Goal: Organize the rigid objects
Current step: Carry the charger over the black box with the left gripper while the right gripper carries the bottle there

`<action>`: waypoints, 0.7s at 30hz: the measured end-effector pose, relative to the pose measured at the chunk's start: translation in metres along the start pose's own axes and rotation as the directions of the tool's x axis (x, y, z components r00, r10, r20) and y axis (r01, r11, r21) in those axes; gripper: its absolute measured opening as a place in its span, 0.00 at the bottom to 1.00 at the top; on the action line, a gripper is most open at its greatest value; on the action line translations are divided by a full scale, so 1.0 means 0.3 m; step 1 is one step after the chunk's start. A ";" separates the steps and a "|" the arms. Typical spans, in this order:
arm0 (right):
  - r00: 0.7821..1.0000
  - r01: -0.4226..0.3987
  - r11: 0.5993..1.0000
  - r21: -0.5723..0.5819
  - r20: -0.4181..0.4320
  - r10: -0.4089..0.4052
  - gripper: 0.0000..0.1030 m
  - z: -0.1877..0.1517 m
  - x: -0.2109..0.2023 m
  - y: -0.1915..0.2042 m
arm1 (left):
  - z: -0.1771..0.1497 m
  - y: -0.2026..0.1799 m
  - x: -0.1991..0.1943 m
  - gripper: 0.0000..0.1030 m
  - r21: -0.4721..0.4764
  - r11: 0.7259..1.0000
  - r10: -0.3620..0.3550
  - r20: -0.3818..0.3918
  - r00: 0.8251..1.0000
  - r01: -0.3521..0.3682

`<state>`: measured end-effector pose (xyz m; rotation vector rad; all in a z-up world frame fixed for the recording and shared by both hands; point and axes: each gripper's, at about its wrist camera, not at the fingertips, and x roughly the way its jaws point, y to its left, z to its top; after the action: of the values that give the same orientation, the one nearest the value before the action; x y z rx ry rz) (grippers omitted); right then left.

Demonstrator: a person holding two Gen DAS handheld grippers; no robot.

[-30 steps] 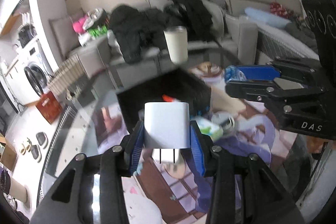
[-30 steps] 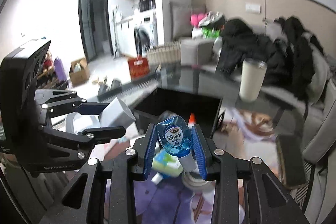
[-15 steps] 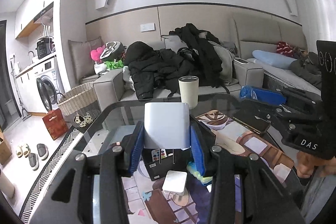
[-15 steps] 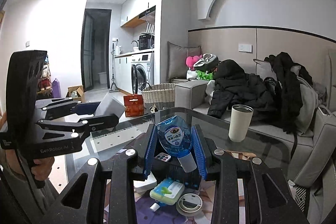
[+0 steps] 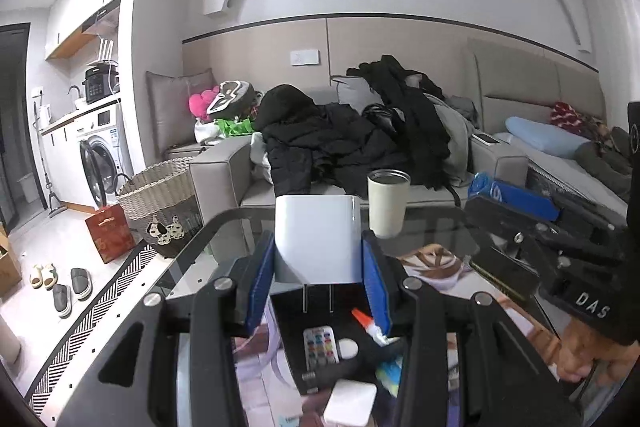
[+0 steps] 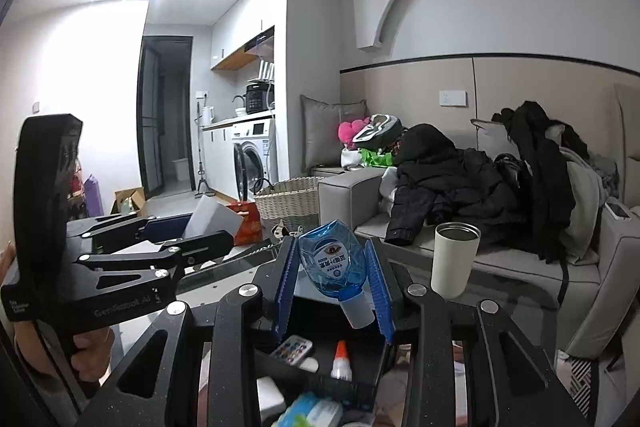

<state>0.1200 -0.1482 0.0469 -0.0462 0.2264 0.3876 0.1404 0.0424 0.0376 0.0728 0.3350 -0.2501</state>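
Left wrist view: the left claw [image 5: 318, 275] is clenched on a white plug adapter [image 5: 318, 239], its blue pads [image 5: 260, 283] pressed against the adapter's two sides. The adapter is held upright in the air with its two metal prongs pointing down, above a black tray [image 5: 344, 363] that sits on the glass worktop [image 5: 224, 239]. Inside the tray lie a small remote with coloured buttons [image 5: 319, 345], a round white item and a glue bottle with an orange tip [image 5: 370, 325]. A white square block [image 5: 352, 403] lies on the worktop just in front of the tray. A cream tumbler [image 5: 387, 203] stands upright near the worktop's far edge, in front of a grey sofa [image 5: 224, 171] piled with dark jackets. At the right edge the right claw [image 5: 508, 195] appears from the side, with something blue between its fingers; a hand [image 5: 592, 359] grips its handle below.

Right wrist view: the right claw [image 6: 334, 275] is clamped on a blue eye-drop bottle [image 6: 334, 261], held tilted with its white cap [image 6: 358, 311] pointing down and to the right, above the same black tray [image 6: 360, 383]. The remote [image 6: 291, 349] and glue bottle [image 6: 341, 361] lie in the tray. The tumbler [image 6: 456, 259] stands to the right on the worktop [image 6: 224, 267]. To the left, the left claw [image 6: 200, 227] holds the white adapter [image 6: 212, 221] at about the same height, well apart from the bottle.
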 end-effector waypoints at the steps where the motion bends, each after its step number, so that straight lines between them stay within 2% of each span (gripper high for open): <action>1: 1.000 0.002 1.000 0.011 -0.006 -0.002 0.33 0.004 0.021 -0.007 | 0.002 0.005 0.009 0.40 -0.003 1.000 0.003 0.005 1.000 -0.003; 5: 1.000 0.016 0.999 0.038 -0.022 -0.015 0.33 0.024 0.099 -0.022 | 0.009 0.024 0.054 0.40 -0.023 0.999 0.025 0.001 1.000 -0.025; 13: 0.997 0.012 0.999 0.049 -0.075 -0.009 0.33 0.010 0.200 -0.027 | -0.026 0.028 0.138 0.40 -0.034 0.999 0.011 -0.113 0.994 -0.015; 18: 0.989 0.023 0.998 0.054 -0.149 -0.015 0.33 -0.015 0.262 -0.033 | -0.043 0.025 0.209 0.40 -0.036 0.999 0.006 -0.201 0.980 -0.014; 21: 0.969 0.031 0.997 0.075 -0.246 -0.012 0.33 -0.048 0.322 -0.053 | -0.064 0.026 0.262 0.40 -0.053 0.999 -0.012 -0.278 0.961 -0.003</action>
<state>0.2101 -0.1285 0.0110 -0.0196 0.4853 0.3508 0.2082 0.0338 -0.0066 0.0548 0.6218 -0.2359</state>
